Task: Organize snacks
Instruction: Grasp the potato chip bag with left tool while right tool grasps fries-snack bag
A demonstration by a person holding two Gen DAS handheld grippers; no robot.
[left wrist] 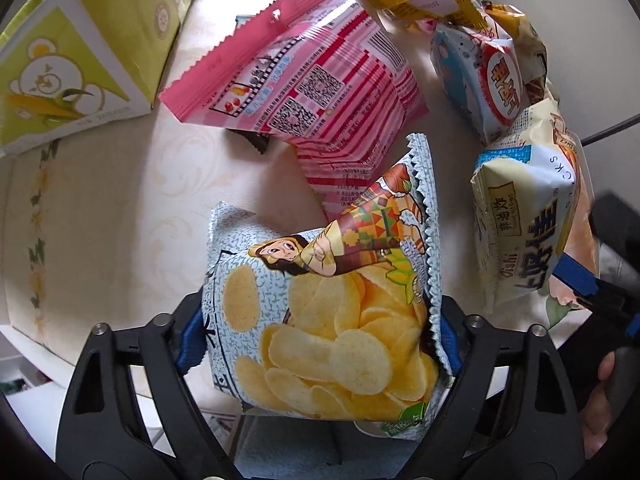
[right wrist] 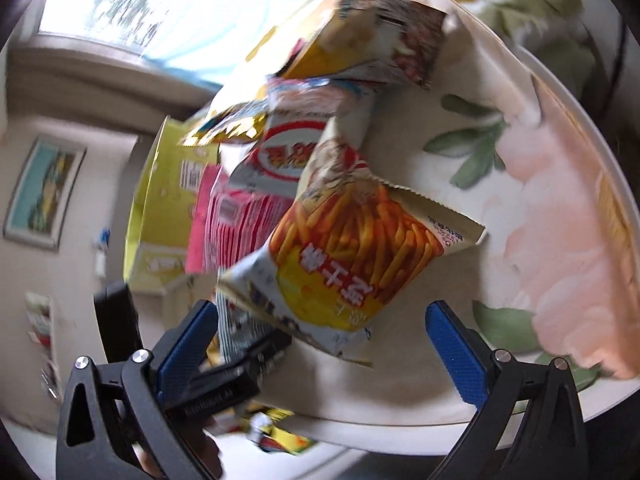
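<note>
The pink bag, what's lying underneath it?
A dark wrapper corner pokes out from under the pink bag, on the table. The rest of it, and anything else beneath, is covered.

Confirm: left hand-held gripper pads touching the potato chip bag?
Touching. Left wrist view: both blue pads of the left hand-held gripper press the potato chip bag sides.

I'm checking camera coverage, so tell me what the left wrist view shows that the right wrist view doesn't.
Only the left wrist view shows the left gripper closed around the potato chip bag, and a dark wrapper under the pink bag.

Only the right wrist view shows the right gripper open near the fries-picture bag, plus a window and a framed picture.

Both show the pink bag, the green box and the floral table.
</note>
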